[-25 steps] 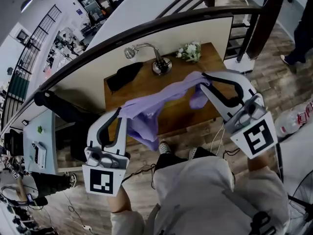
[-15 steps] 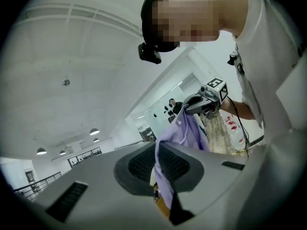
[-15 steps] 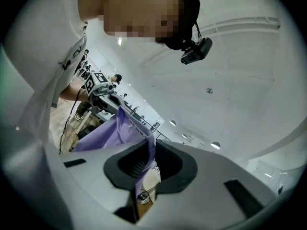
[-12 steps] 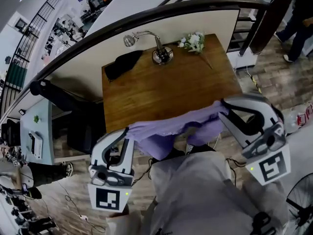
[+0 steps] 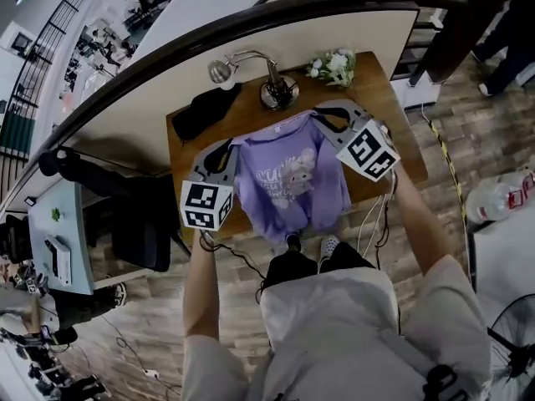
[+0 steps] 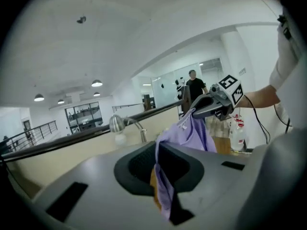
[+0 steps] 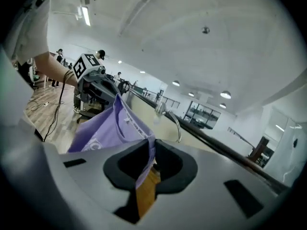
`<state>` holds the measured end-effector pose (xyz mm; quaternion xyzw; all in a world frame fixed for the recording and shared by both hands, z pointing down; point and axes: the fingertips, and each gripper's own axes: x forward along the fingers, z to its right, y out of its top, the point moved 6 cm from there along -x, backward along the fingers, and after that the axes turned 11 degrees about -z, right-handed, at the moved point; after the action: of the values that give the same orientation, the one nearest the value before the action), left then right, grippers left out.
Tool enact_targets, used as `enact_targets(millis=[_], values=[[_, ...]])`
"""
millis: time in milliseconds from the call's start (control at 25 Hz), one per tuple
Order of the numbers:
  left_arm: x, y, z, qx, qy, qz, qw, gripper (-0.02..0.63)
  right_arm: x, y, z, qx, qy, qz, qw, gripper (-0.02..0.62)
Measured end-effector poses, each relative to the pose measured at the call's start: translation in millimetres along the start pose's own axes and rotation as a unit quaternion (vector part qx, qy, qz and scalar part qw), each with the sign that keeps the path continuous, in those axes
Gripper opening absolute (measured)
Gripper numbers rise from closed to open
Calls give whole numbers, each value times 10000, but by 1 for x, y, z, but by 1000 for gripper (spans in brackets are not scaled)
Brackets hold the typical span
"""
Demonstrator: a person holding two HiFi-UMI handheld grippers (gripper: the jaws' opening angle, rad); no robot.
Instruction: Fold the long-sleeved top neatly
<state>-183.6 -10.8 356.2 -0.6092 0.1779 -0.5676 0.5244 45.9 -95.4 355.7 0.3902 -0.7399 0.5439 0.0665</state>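
Laying-out step, as I judged it: the top (image 5: 288,178) was stretched at frame centre over the bench (image 5: 393,98), its hem past the near edge. The left gripper (image 5: 234,146) and right gripper (image 5: 318,117) each had fingers pinched on a shoulder. The next move called for lowering it flat with the sleeves spread.

A large open-plan office or lab, seen from a raised gallery. A small wooden bench (image 5: 389,98) stands against a cream half-wall topped by a dark curved handrail (image 5: 251,28); on it are a silver desk lamp (image 5: 276,94) and a small bunch of flowers (image 5: 334,65). The floor (image 5: 468,132) is grey wood plank, with loose cables (image 5: 134,366) trailing across it. A dark office chair (image 5: 138,224) and a pale desk (image 5: 54,249) are at the left, and a fan (image 5: 514,341) at the lower right. The gripper views show a white ceiling with round lights (image 6: 97,83), glass-walled rooms (image 6: 84,115) and a person (image 6: 195,85) standing far off.
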Motion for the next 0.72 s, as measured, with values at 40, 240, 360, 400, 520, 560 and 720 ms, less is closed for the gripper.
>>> enact_targets(millis=[40,240,360,400,520,560,720], values=[[20,-12,-10,-87,-11,-174,9998,35,22,-10,1,77,24,-210,9997,51],[92,-43,-53,-495,-180,-492,9974,35,105,-37,20,575,-78,-911,9942,49],[129,-54,-76,-636,-321,-657,9953,35,144,-47,35,804,-168,-1216,9892,51],[141,-59,-83,-694,-381,-705,9944,35,156,-51,39,879,-188,-1305,9874,51],[176,-79,-99,-848,-539,-869,9911,35,191,-67,46,1134,-265,-1583,9805,54],[188,-86,-104,-909,-571,-920,9900,35,202,-74,47,1213,-296,-1675,9779,54],[228,-106,-119,-1161,-656,-964,9864,35,236,-100,59,1560,-429,-1929,9678,51]])
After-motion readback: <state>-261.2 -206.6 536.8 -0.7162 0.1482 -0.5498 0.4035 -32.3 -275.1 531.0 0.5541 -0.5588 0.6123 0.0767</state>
